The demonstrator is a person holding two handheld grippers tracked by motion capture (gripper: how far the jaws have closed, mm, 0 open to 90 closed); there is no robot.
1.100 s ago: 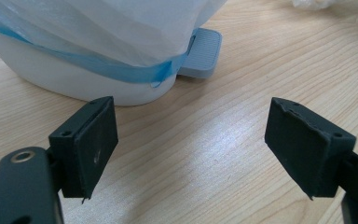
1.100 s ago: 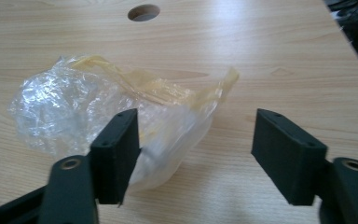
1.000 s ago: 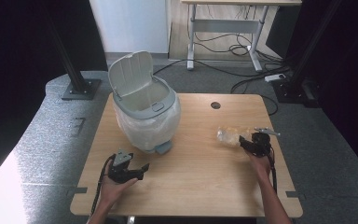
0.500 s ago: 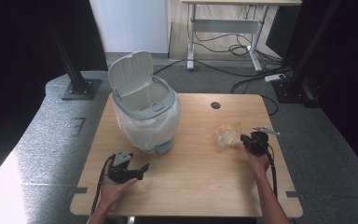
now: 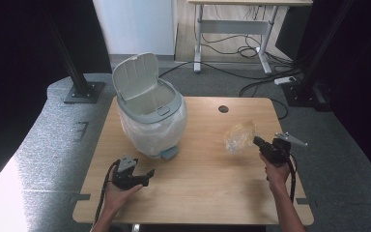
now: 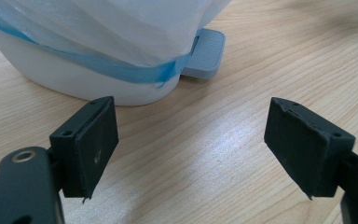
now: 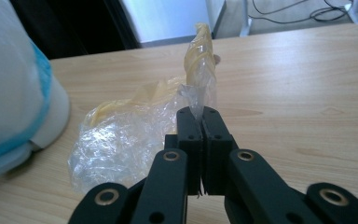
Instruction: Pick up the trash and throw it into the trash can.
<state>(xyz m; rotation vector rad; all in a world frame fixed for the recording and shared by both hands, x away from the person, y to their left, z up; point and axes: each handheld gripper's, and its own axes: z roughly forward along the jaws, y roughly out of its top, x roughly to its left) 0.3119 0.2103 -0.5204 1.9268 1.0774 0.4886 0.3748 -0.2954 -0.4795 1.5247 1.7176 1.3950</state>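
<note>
Clear plastic bag (image 7: pixel 135 135) hangs pinched between the right tongs (image 7: pixel 201 116).

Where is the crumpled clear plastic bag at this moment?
In the high view the plastic bag is on the table's right side, right of the bin, its edge pinched in the right gripper.
</note>
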